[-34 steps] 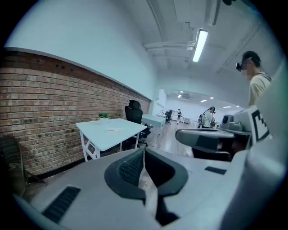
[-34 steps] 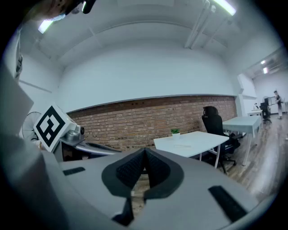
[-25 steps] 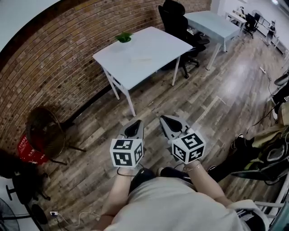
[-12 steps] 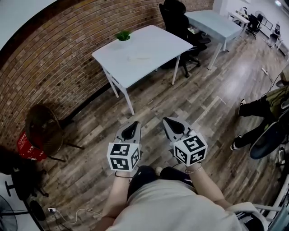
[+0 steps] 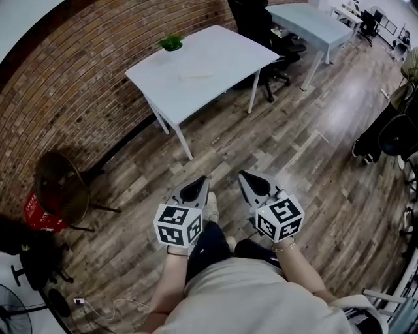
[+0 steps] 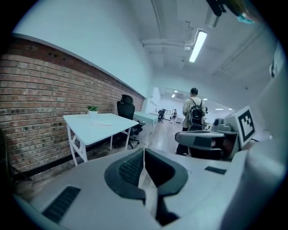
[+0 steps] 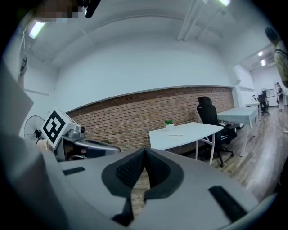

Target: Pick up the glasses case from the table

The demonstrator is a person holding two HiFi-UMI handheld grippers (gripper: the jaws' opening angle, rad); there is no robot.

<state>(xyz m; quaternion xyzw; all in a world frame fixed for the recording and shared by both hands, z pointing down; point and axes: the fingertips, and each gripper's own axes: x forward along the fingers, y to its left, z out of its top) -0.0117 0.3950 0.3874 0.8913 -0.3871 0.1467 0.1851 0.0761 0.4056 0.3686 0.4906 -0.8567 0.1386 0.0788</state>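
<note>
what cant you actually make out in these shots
- Pale flat thing on the white table: too small and far away in every view to tell whether it is the glasses case.
- Black chair behind the table: its top is cut off by the head view's upper edge.
- Dark shape at the head view's right edge: cut off, unclear what it is.
- Person with a backpack, left gripper view: too small for detail.

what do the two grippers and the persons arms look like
The left gripper and right gripper are pale grey wedge-shaped shells, their jaws lined with black ribbed pads. Each carries a white cube printed with black square markers. No cables show on them. The person wears a light beige top; no sleeves cover the forearms.
</note>
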